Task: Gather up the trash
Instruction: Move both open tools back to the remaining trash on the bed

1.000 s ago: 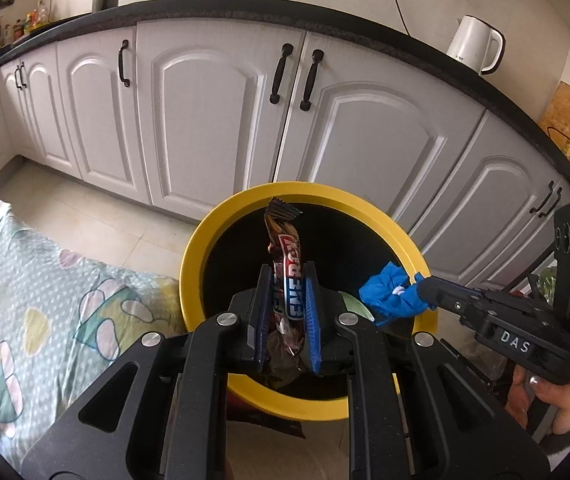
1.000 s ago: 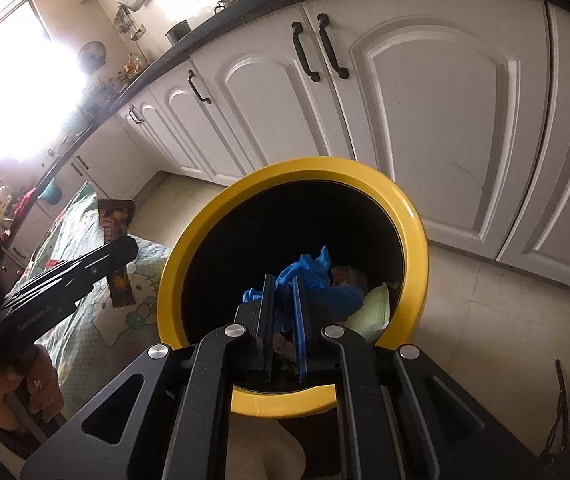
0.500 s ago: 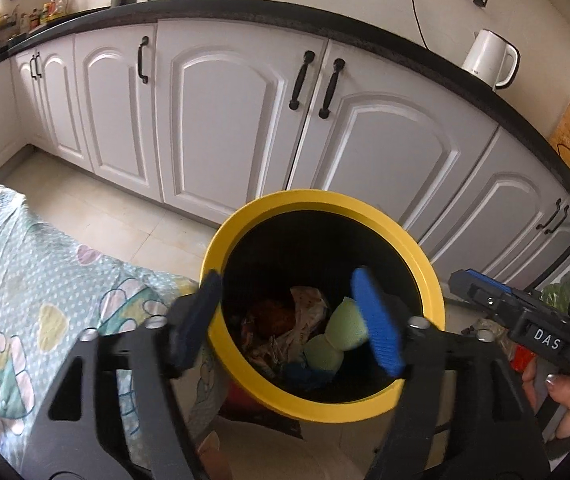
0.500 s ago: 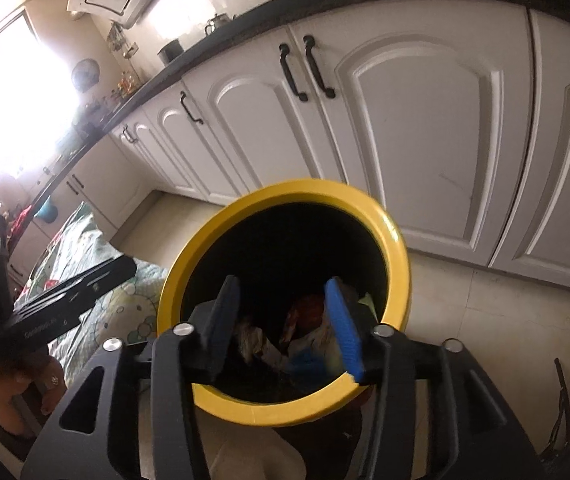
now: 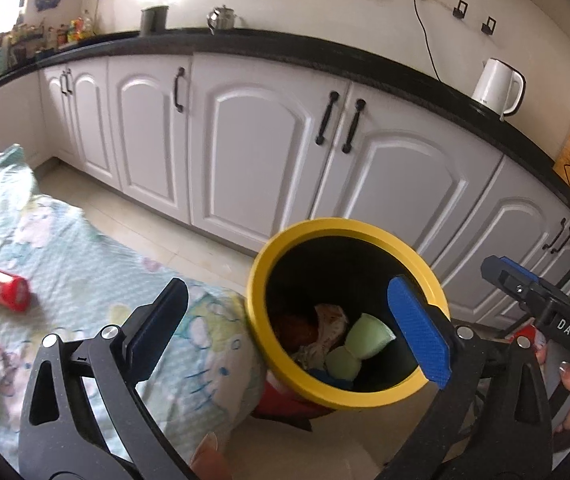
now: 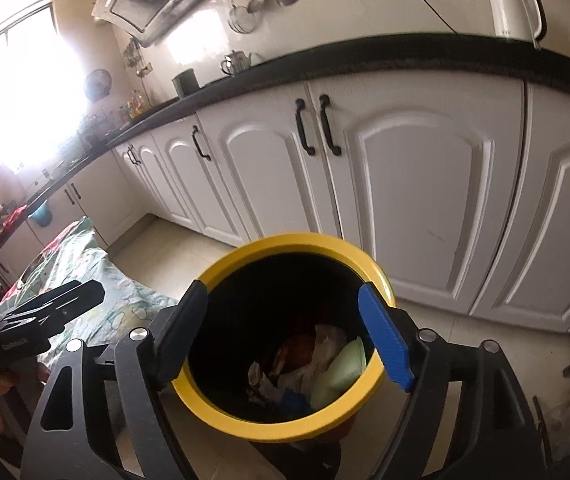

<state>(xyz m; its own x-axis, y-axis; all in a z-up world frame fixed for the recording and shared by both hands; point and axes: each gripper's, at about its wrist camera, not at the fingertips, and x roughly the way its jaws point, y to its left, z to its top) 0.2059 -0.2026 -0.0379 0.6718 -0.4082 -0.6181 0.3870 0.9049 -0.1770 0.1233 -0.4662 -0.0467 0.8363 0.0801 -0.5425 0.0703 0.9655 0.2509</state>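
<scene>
We see daylight blowing out the window (image 6: 13,92) at left, soft motion blur on the cabinets (image 5: 253,148), strong fisheye bending and dark corner vignetting.

The bin (image 5: 345,229) at lower centre has a yellow rim and black inside, holding pale green cups (image 5: 367,336) and a blue scrap (image 6: 293,399); the cloth (image 5: 85,272) at left is mint with cartoon prints; a red can (image 5: 0,287) lies there; cabinets (image 5: 253,152) white, handles black; kettle (image 5: 499,89) white.
</scene>
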